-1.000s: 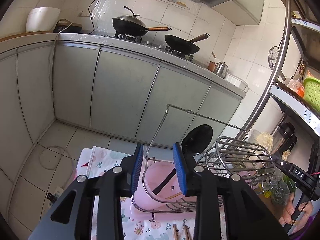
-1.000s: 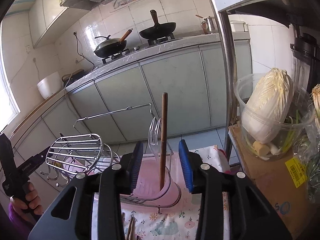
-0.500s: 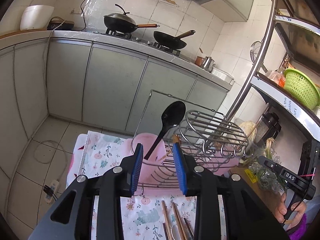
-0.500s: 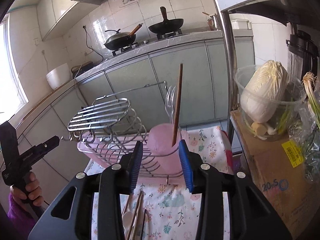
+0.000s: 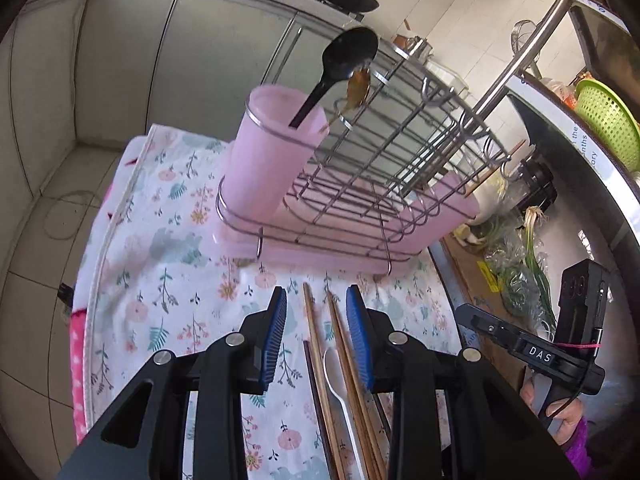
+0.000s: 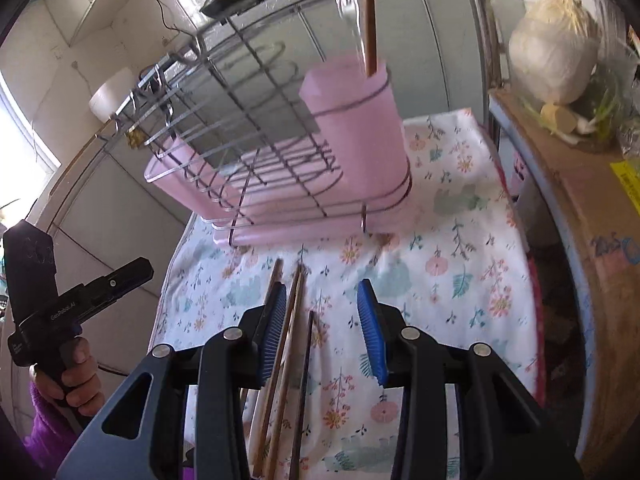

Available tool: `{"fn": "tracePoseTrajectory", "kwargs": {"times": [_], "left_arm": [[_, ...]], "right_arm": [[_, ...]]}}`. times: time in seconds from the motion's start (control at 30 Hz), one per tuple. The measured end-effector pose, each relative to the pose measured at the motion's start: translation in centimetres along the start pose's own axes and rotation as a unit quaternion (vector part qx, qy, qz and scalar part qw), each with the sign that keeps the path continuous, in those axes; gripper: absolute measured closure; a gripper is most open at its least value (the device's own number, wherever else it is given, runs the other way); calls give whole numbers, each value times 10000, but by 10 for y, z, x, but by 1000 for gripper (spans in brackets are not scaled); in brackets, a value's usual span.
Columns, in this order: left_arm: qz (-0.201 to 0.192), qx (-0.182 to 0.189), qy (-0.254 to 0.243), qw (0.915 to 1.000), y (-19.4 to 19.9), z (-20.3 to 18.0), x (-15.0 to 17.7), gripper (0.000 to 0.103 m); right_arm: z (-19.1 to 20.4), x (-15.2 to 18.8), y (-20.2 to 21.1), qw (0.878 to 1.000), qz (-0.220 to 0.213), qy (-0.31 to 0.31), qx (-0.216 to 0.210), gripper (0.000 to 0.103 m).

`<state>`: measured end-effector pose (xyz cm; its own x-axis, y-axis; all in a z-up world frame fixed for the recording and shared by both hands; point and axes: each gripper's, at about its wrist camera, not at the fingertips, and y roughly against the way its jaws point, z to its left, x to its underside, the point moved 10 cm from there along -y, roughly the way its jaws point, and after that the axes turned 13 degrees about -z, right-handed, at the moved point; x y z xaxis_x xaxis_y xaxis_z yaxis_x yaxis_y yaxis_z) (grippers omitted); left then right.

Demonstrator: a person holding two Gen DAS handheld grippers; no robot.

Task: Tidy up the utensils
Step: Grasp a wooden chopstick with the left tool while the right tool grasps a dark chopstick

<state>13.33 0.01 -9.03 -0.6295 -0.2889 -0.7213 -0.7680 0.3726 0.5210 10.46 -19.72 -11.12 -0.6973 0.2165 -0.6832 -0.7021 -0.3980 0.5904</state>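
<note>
Loose utensils lie on a floral cloth (image 5: 168, 280) in front of a wire rack (image 5: 400, 152): wooden chopsticks (image 5: 314, 324), a dark chopstick (image 5: 314, 384) and a white spoon (image 5: 334, 376). My left gripper (image 5: 318, 308) hovers open just above them, its blue pads either side of the bundle. My right gripper (image 6: 322, 300) is also open, over the wooden chopsticks (image 6: 290, 320) and the dark chopstick (image 6: 306, 368). The rack's pink cup (image 5: 272, 160) holds a black spoon (image 5: 344, 64). The other pink cup (image 6: 360, 128) holds a wooden chopstick (image 6: 370, 20) and a clear fork (image 6: 352, 4).
The rack stands on a pink tray (image 5: 320, 248). To the right are a cardboard box (image 6: 580, 220) with a cabbage (image 6: 556, 52), greens (image 5: 516, 264) and a metal shelf post (image 5: 528, 52). Grey cabinets (image 5: 200, 60) and tiled floor lie beyond the cloth. Hands (image 6: 76, 376) grip both tools.
Both grippers have tipped downward and sunk toward the cloth. The loose chopsticks and spoon have come into view between the jaws. The gaps between the pads look unchanged.
</note>
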Motion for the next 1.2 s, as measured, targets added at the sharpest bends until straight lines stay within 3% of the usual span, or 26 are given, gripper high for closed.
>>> {"fn": "tracePoseTrajectory", "kwargs": {"times": [0.13,0.2,0.4,0.73,0.9,1.2], "left_arm": [[272,-18,19,9996,-10,4,22,73],[423,-18,15,9991,-14,4,31,75],[971,21,149,9952,-30,6,56,77],[1798,-83,596,9819,-63,15,81,86],[1837,-42,812,9796,-76,13,75,86],[2019,-319,463,9778,-109,5,72,85]], "right_arm": [[-1,31,-22,9973,609,-351,-188,66],[2,44,-33,9950,862,-448,-244,73],[7,63,-54,9902,1268,-549,-186,80],[17,77,-82,9879,1544,-33,149,84],[21,84,-94,9887,1488,12,204,98],[7,73,-77,9917,1245,-208,235,98]]}}
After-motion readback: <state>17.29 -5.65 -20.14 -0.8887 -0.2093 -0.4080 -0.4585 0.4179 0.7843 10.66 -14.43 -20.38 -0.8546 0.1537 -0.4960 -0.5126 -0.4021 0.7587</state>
